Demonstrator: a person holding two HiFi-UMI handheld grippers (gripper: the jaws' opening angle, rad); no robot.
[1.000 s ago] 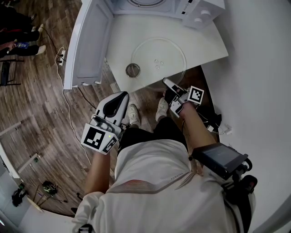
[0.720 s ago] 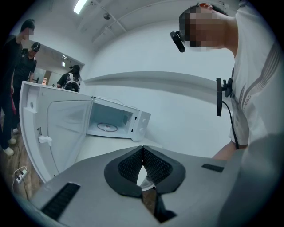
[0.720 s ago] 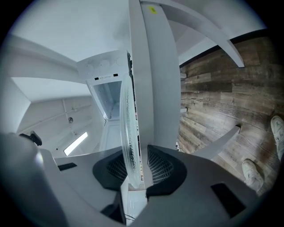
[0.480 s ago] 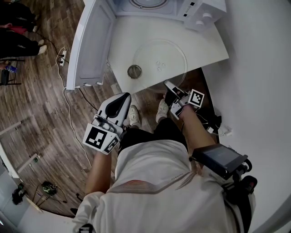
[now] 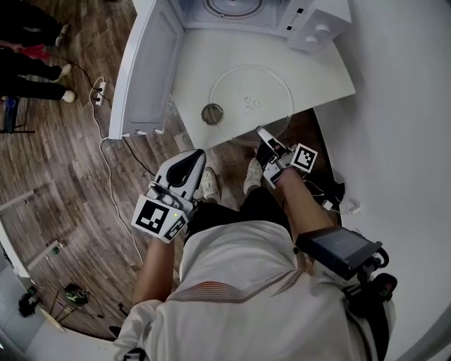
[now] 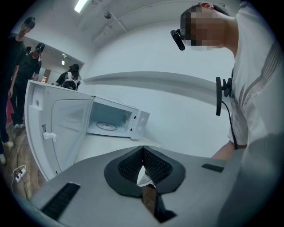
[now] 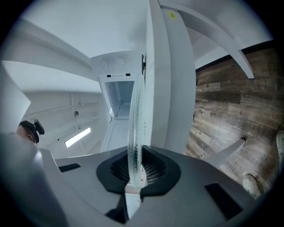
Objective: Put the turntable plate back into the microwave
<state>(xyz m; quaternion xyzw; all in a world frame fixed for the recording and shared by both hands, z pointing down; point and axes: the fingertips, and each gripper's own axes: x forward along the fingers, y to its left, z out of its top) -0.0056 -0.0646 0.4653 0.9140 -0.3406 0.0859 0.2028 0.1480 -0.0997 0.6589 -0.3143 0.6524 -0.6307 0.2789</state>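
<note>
My left claw (image 5: 194,154) shut, empty, back over the floor (image 5: 63,176). My right claw (image 7: 135,165) closing on the turntable plate (image 5: 250,99) at its near rim — plate flat on the desk (image 5: 190,63), at the front edge. Beyond it, microwave (image 5: 310,21), door open.

The white table (image 5: 190,63) carries the open microwave (image 5: 282,17) at twelve o'clock, the glass turntable plate (image 5: 251,95) overhanging its six o'clock edge, and a small round metal cup (image 5: 212,113) just beside the plate's eight o'clock rim.
</note>
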